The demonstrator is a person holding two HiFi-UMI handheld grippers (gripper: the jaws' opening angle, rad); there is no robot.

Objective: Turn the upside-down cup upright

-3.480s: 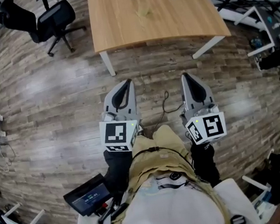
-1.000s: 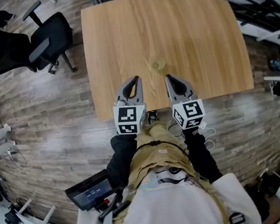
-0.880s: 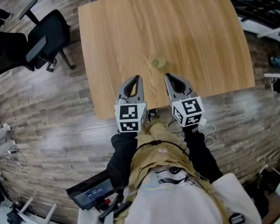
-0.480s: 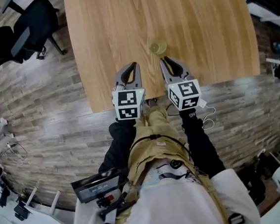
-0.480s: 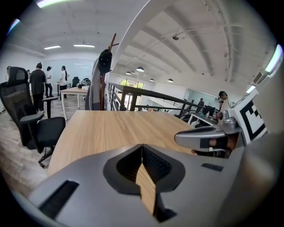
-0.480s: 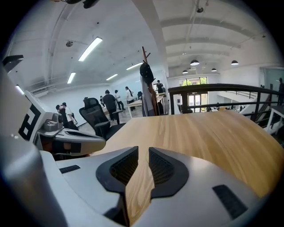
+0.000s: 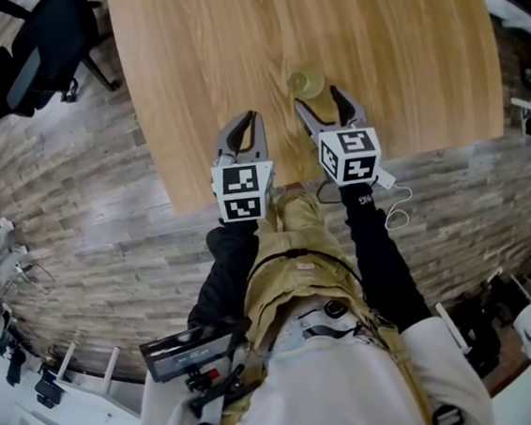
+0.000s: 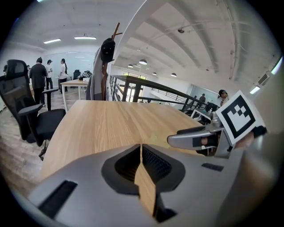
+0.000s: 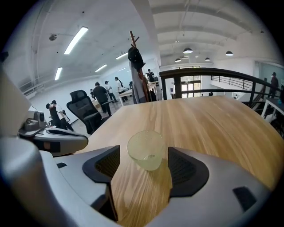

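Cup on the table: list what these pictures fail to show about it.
- Head view: the cup is tiny and see-through on the table; rim and base cannot be told apart.
- Right gripper view: wide-angle distortion leaves unclear whether it stands or tilts.
- Left gripper view: the cup does not show.

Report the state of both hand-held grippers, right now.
Left hand-held gripper: closed, holding nothing.
Right hand-held gripper: open, its jaws have just been opening; the cup sits at their tips, not gripped.
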